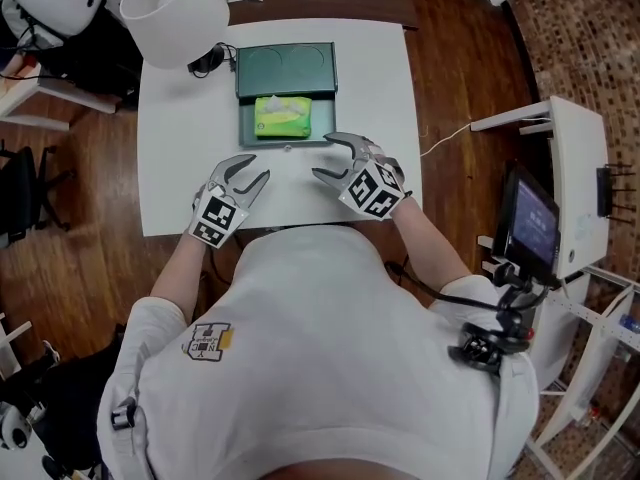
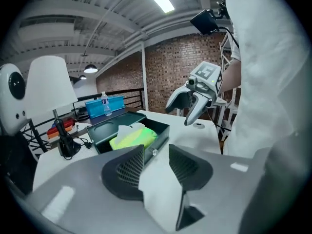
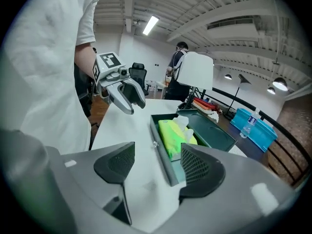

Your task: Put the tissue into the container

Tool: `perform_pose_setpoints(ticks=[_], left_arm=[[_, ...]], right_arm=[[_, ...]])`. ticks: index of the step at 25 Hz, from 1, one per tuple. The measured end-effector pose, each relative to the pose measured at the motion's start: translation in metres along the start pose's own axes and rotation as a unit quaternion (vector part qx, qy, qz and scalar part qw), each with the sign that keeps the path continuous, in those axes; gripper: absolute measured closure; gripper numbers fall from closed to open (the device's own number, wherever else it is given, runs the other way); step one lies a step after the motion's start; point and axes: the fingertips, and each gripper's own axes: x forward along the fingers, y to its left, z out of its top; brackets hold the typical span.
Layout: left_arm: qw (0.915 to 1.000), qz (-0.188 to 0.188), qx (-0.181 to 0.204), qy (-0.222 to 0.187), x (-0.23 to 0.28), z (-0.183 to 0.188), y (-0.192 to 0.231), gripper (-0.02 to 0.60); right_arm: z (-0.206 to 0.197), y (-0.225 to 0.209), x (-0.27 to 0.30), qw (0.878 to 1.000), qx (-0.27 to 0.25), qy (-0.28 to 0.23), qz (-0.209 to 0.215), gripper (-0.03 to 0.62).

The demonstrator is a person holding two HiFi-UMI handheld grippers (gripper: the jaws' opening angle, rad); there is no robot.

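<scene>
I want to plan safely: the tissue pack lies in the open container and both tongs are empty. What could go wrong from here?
1. A white sheet sticks up from the tissue pack; shutting the lid may pinch it.
2. The lamp stands close beside the container; the left tongs could bump it.

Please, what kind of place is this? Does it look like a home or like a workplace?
Most likely a workplace, perhaps a loft-style lab or office. A bare brick wall stands under exposed ceiling beams, and a screen on a white equipment stand is set up beside the white table.
</scene>
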Motion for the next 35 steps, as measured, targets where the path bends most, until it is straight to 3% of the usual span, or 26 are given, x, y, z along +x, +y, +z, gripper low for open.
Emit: perform_pose_setpoints(ticks=[7, 12, 19, 28, 35], left_arm=[[0.9987, 0.003, -0.04, 0.031, -0.007, -0.041, -0.03, 0.515], [0.9963, -0.015, -0.06, 0.061, -0.004, -0.067, -0.05, 0.578], [0.993, -0.041, -0.056, 0.095, -0.007, -0.091, -0.083, 0.581], [0.991, -0.056, -0.054, 0.109, -0.001, -0.1, -0.101, 0.581], [0.9911, -0.047, -0.057, 0.111, -0.004, -0.098, -0.097, 0.581]], right_arm=[[-0.029, 0.063, 0.016, 0.998, 0.036, 0.018, 0.05, 0.329], [-0.056, 0.093, 0.023, 0.995, 0.056, 0.045, 0.07, 0.372], [-0.071, 0.111, 0.031, 0.993, 0.054, 0.065, 0.076, 0.488], [-0.078, 0.115, 0.032, 0.994, 0.052, 0.076, 0.067, 0.542], [-0.077, 0.111, 0.033, 0.994, 0.042, 0.081, 0.062, 0.594]])
